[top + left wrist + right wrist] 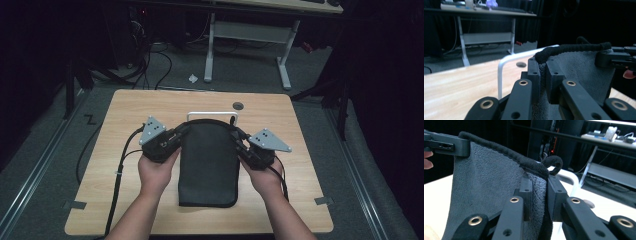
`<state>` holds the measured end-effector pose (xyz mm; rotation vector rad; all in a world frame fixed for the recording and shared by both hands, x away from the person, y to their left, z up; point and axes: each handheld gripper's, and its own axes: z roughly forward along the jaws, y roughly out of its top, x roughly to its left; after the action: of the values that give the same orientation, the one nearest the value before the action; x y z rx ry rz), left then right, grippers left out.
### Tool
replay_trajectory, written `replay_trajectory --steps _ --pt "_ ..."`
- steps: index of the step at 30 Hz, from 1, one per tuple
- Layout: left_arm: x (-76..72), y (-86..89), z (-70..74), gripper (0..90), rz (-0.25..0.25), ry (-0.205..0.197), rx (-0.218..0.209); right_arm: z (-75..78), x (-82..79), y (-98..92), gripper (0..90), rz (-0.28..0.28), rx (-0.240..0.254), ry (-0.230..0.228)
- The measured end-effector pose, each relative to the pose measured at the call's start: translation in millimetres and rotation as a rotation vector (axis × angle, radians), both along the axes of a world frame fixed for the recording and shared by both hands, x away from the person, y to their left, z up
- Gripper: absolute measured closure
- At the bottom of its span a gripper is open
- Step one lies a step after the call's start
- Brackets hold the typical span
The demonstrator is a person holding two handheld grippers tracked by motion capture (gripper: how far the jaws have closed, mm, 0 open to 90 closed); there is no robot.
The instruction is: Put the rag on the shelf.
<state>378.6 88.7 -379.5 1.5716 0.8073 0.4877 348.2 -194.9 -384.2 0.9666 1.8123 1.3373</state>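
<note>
A dark grey towel [208, 165] with a black bound hem lies lengthwise on the wooden table [125, 115], its far edge lifted. My left gripper [180, 134] is shut on the towel's far left corner; in the left gripper view the hem [574, 48] runs from between the fingers [534, 72] across to the other gripper. My right gripper [239, 137] is shut on the far right corner, where a small hanging loop [554, 163] sticks up above the pinched towel [486, 190]. A white wire rack [212, 114] stands just behind the lifted edge.
A round cable hole [238, 105] sits near the table's far edge. Cables [120, 170] trail from the left gripper over the table's left side. Behind the table stands a white-legged desk [250, 35]; dark floor surrounds it.
</note>
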Motion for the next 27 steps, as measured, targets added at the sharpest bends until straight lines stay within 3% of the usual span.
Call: replay_trajectory --steps 11,27 --pt "7.2 -0.2 35.1 83.7 0.003 -0.082 -0.015 35.6 5.6 -2.6 77.3 -0.012 0.013 -0.081" --pt "36.9 -2.1 50.7 83.8 0.005 -0.104 0.0 56.5 30.3 -2.4 77.3 -0.031 0.003 -0.111"
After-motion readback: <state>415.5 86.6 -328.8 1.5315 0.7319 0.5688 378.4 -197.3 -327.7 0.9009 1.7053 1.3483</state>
